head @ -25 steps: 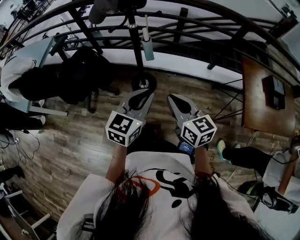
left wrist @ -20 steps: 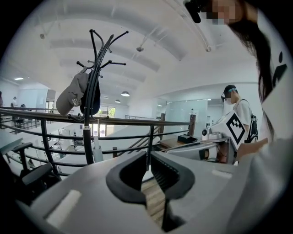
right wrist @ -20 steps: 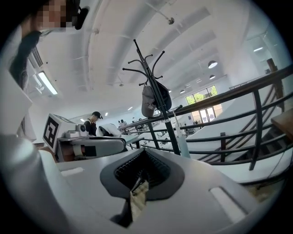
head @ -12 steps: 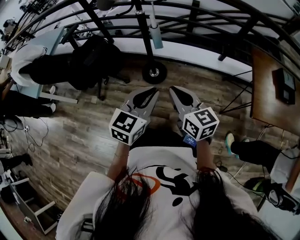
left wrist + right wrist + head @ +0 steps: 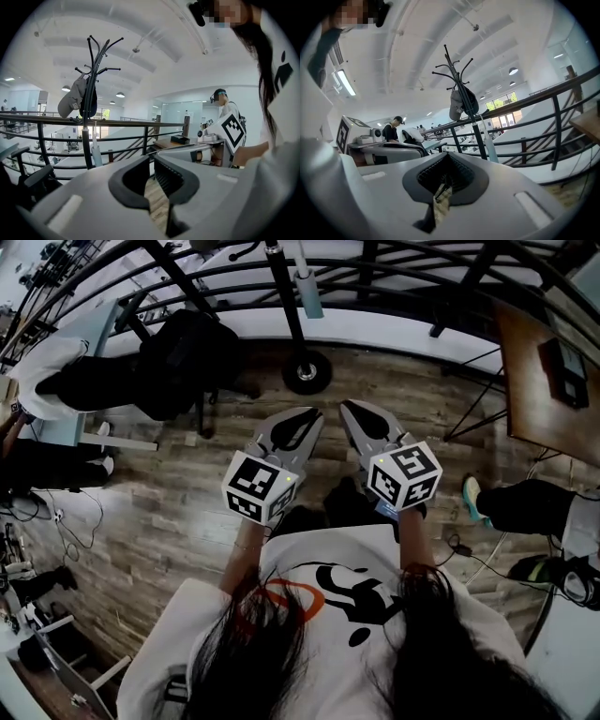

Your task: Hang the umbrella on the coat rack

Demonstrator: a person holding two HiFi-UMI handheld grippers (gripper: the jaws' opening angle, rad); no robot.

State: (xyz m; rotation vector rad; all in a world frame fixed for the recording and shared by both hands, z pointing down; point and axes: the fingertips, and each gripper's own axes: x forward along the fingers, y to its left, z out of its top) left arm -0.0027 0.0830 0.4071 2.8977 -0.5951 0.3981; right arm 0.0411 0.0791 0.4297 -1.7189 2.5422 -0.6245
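The person is standing on the wood floor (image 5: 159, 512) and is holding both grippers out in front, side by side and not touching.

- Left gripper (image 5: 315, 414): the jaws are pressing together at the tips. Nothing is sitting between the pads – only floor is showing through the oval gap behind the tips.
- Right gripper (image 5: 345, 407): the jaws are likewise meeting at the tips and gripping nothing.

Both grippers are pointing toward the far side, at the coat rack (image 5: 307, 371). The rack is standing on its round base at the far edge of the floor, just in front of the railing (image 5: 403, 273).

The umbrella (image 5: 308, 294) – folded, pale blue, with a white shaft – is sitting upright just to the right of the rack's pole, close alongside it and well apart from both grippers. Whether it is hanging from a hook or leaning on the pole cannot be told.

A grey cap (image 5: 70, 101) is hanging from the upper hooks on the pole's left side, with a dark item (image 5: 92, 101) just beside it.

To the left, a black chair (image 5: 183, 362) is standing near the rack, and a seated person (image 5: 47, 367) in a white top is occupying the far-left corner. To the right, a brown table (image 5: 530, 390) is carrying a dark box (image 5: 561, 351).
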